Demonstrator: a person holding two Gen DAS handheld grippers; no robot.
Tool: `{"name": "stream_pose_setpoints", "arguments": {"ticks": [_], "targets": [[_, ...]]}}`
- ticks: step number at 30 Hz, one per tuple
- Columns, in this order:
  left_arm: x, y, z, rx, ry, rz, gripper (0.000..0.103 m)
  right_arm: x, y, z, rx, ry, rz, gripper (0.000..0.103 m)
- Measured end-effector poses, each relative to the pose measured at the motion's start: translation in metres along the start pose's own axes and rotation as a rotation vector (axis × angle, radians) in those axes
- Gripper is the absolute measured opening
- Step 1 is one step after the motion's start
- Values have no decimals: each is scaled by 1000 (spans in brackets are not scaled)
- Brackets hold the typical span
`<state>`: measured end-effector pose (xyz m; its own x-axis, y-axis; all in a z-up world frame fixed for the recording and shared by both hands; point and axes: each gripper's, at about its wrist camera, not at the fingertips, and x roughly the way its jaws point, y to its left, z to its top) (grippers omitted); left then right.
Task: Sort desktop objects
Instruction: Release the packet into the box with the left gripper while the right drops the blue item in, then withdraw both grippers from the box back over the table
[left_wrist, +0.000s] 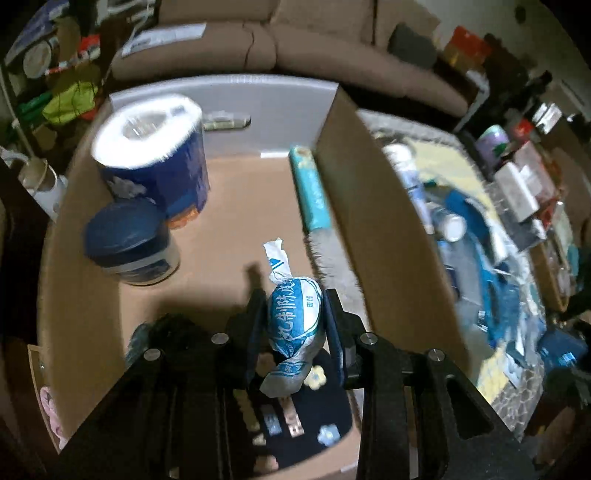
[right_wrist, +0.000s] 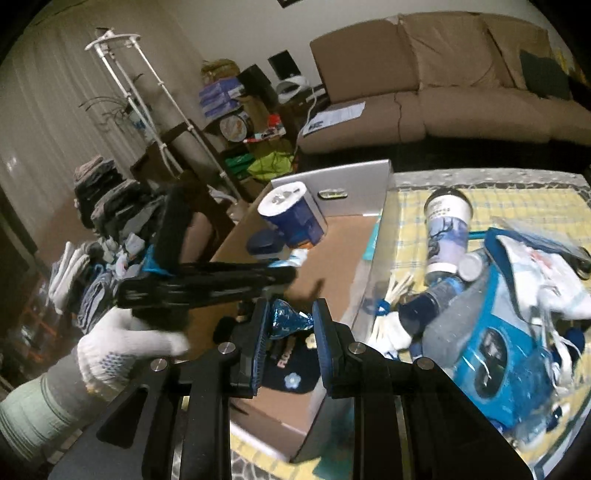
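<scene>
Both grippers are over the open cardboard box (left_wrist: 347, 206), the landmark for all positions here. The left gripper (left_wrist: 295, 325) is clamped on a white-and-blue wrapped packet (left_wrist: 293, 325), whose long axis runs roughly along the fingers, one twisted end pointing away from the camera toward the box's far wall and the other back toward the gripper body. The packet hangs above the box floor, near the right-hand wall as the left wrist view shows it. The right gripper (right_wrist: 290, 323) is closed on a small blue foil-wrapped item (right_wrist: 286, 321), also above the box interior, near its front end. Already inside the box: a toilet paper roll (left_wrist: 147, 147) in a blue wrapper at the far left corner, a blue-lidded jar (left_wrist: 129, 243) touching it on the near side, a teal tube (left_wrist: 312, 192) lying along the right wall, and a dark pouch with flower motifs (left_wrist: 314, 417) at the near end beneath the left gripper. A gloved hand (right_wrist: 125, 350) carries the left gripper. Judgement: each held item needs only lowering and release; bare floor lies in the centre, beyond the left gripper's packet, so the left hand is the nearer to it.
</scene>
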<state>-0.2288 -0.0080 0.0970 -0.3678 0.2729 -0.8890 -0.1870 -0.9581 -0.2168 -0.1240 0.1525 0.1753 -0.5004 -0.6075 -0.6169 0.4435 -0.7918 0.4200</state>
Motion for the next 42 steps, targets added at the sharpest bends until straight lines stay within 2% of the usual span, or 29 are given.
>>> {"name": "stream_pose_setpoints", "arguments": {"ticks": [4, 5, 7, 8, 9, 13, 18, 23, 29, 34, 37, 42], "targets": [[31, 4, 2, -28, 54, 4, 29, 18, -9, 4, -6, 28, -22, 24], [35, 6, 3, -45, 54, 5, 32, 24, -12, 5, -10, 38, -29, 24], [34, 12, 3, -71, 47, -15, 45, 32, -15, 6, -17, 54, -40, 24], [31, 15, 1, -86, 38, -32, 58, 36, -15, 7, -23, 61, -46, 24], [28, 17, 0, -96, 31, -53, 65, 40, -15, 8, -29, 69, -51, 24], [-12, 31, -5, -132, -65, -124, 66, 49, -9, 10, -60, 90, -75, 24], [-81, 61, -29, -220, -224, -264, 73, 76, 9, 20, -113, 157, -129, 24], [-114, 88, -53, -290, -301, -360, 77, 114, 31, 30, -135, 234, -143, 24], [-125, 116, -71, -334, -321, -387, 80, 184, 55, 36, -179, 365, -190, 24], [-122, 122, -75, -341, -313, -388, 80, 230, 48, 32, -137, 451, -223, 24], [-122, 123, -78, -339, -309, -391, 80, 240, 44, 27, -125, 477, -237, 27], [-121, 121, -80, -341, -304, -388, 80, 225, 48, 26, -136, 477, -233, 27]]}}
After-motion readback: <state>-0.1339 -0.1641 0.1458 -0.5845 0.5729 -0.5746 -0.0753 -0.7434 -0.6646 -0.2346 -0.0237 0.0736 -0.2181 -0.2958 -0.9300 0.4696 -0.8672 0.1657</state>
